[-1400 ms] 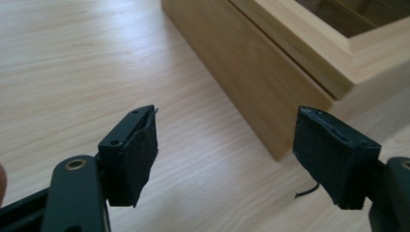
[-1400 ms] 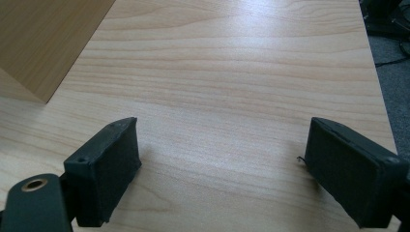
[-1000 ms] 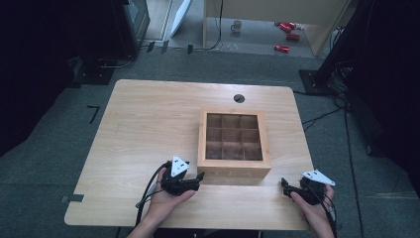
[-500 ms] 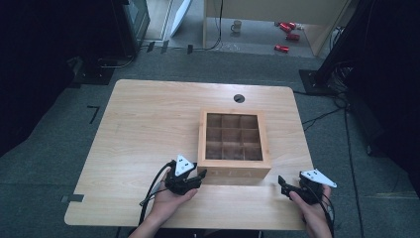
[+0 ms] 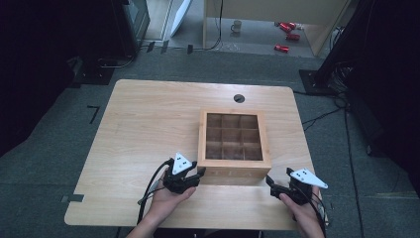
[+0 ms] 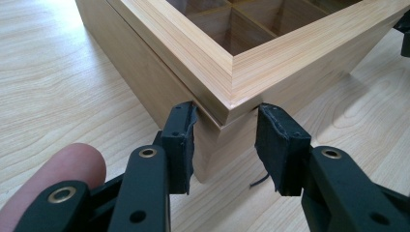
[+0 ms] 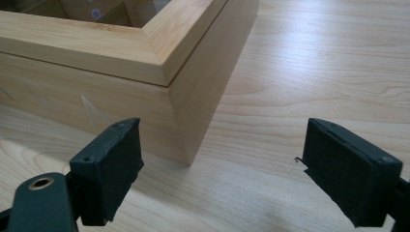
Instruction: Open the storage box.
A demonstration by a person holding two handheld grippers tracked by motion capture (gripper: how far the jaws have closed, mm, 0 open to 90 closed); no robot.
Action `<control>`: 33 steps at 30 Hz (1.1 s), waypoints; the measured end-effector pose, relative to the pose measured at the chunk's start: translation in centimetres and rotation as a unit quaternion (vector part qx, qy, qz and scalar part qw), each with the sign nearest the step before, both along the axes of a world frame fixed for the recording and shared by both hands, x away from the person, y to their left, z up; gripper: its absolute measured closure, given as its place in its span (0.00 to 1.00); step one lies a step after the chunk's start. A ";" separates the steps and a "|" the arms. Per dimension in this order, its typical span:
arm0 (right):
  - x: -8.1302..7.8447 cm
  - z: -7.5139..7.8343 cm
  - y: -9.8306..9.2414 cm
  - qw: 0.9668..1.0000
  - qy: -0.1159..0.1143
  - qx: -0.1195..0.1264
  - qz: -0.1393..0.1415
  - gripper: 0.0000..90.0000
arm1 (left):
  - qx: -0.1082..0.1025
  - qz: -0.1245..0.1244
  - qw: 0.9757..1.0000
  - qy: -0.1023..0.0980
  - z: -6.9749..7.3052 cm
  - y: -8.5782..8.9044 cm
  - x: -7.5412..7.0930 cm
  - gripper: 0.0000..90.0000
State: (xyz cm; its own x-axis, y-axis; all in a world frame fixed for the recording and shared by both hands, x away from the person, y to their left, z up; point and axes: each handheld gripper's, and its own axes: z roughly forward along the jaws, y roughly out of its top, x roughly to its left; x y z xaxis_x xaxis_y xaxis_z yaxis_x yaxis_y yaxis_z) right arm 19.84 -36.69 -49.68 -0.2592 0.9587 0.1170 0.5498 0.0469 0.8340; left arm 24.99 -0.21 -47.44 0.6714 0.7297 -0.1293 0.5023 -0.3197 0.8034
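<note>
A light wooden box with a windowed lid over a grid of compartments stands right of the table's middle. My left gripper is at its front left corner. In the left gripper view the box corner pokes between the two jaws of the left gripper, whose fingertips reach the seam under the lid. The jaws stand apart, one on each side of the corner. My right gripper hovers near the front right corner. In the right gripper view the right gripper is wide open and clear of the box.
The table has a round cable hole behind the box, and its front edge lies just under both hands. A cable trails from each gripper. On the floor beyond the table are a mug and red items.
My left gripper has moved right and forward until its jaws straddle the box's front left corner. My right gripper has edged a little left toward the box.
</note>
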 end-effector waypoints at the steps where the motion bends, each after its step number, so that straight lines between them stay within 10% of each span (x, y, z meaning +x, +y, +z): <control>1: 0.0 0.0 0.2 1.000 -0.001 0.004 0.000 0.16 | 0.001 0.000 1.000 0.000 0.0 0.0 0.0 0.66; 33: 1.2 0.8 1.3 0.998 -0.037 0.052 0.005 0.28 | -0.005 -0.003 1.000 -0.015 0.9 0.1 0.1 0.64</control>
State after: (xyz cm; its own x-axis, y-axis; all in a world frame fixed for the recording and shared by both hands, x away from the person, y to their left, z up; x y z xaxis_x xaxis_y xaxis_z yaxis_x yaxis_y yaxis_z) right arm 21.07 -35.38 -48.90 -0.2808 0.9397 0.1954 0.4860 -0.0363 0.8732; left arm 25.07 -0.09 -46.55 0.6788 0.7251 -0.1159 0.4758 -0.3142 0.8215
